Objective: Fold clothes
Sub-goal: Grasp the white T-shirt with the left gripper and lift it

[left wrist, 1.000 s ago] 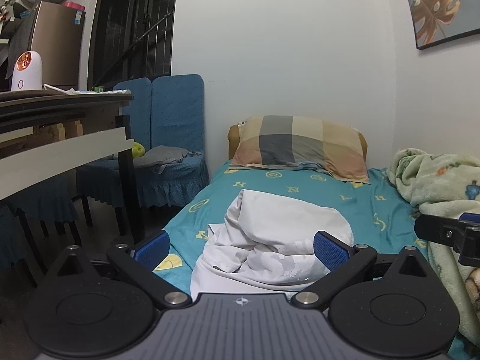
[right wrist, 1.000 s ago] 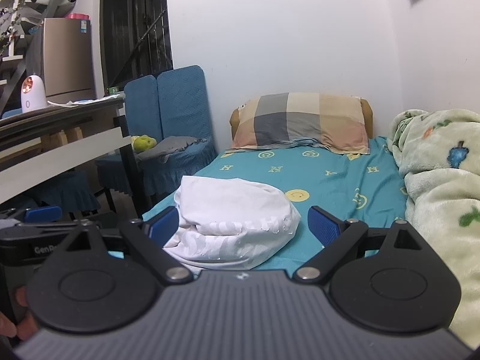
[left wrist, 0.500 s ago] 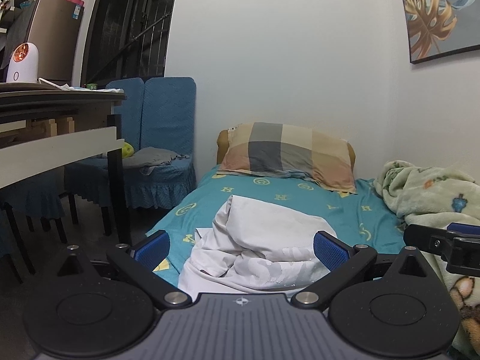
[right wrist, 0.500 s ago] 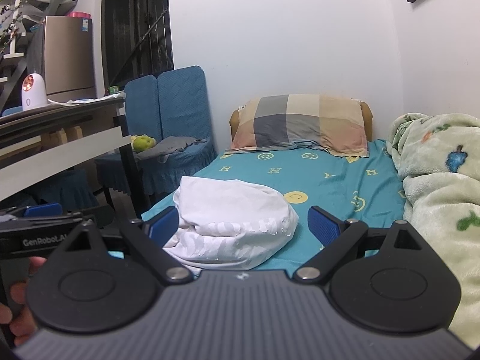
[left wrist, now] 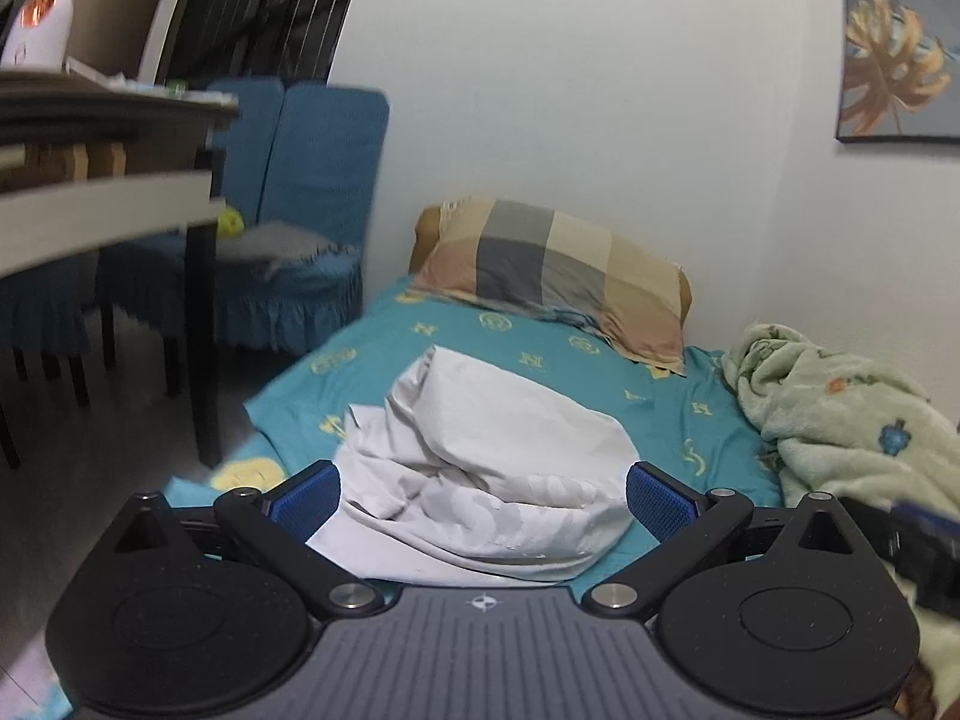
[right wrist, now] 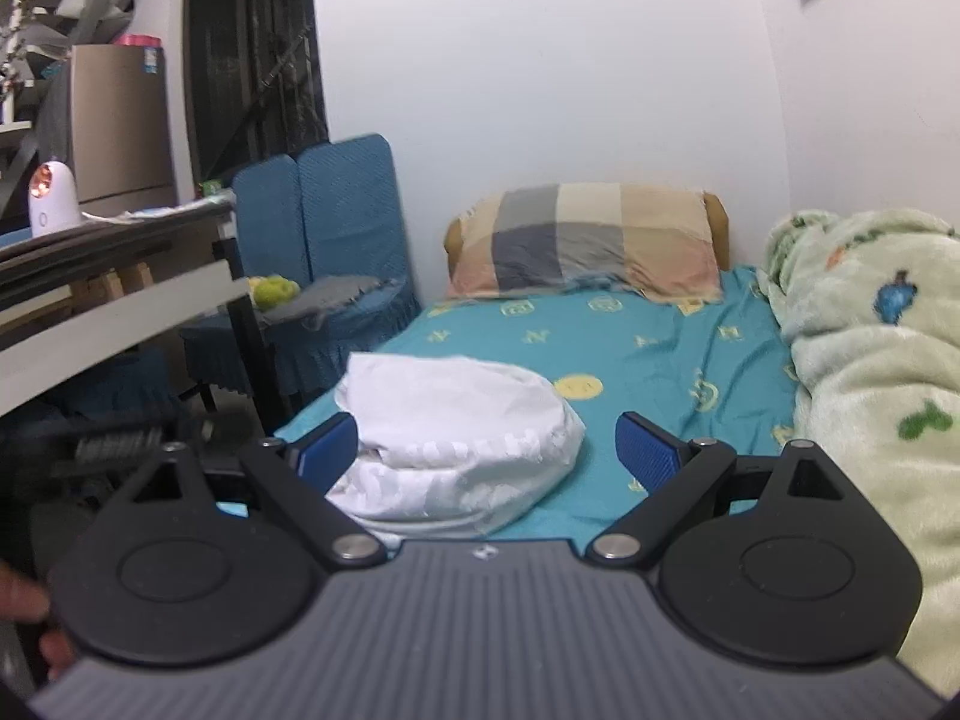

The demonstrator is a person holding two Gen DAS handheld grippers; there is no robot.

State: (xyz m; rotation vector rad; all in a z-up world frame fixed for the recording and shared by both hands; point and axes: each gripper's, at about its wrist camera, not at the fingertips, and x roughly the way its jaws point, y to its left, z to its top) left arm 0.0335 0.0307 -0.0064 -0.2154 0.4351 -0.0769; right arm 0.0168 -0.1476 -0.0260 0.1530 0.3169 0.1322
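A crumpled white garment (left wrist: 486, 462) lies bunched on the teal bed sheet (left wrist: 540, 348) near the bed's foot; it also shows in the right wrist view (right wrist: 456, 432). My left gripper (left wrist: 483, 495) is open and empty, its blue-padded fingers apart just short of the garment. My right gripper (right wrist: 486, 450) is open and empty, also just short of the garment, slightly to its right. The right gripper's body shows at the right edge of the left wrist view (left wrist: 924, 546). The left gripper appears blurred at the left of the right wrist view (right wrist: 114, 444).
A plaid pillow (left wrist: 558, 276) lies at the bed's head against the wall. A green fleece blanket (right wrist: 870, 360) is heaped along the bed's right side. A table (left wrist: 108, 180) and blue-covered chairs (left wrist: 306, 228) stand left of the bed.
The left gripper has tilted and dropped a little closer to the garment, its view now slanted and blurred. The right gripper has barely moved. Both stay open.
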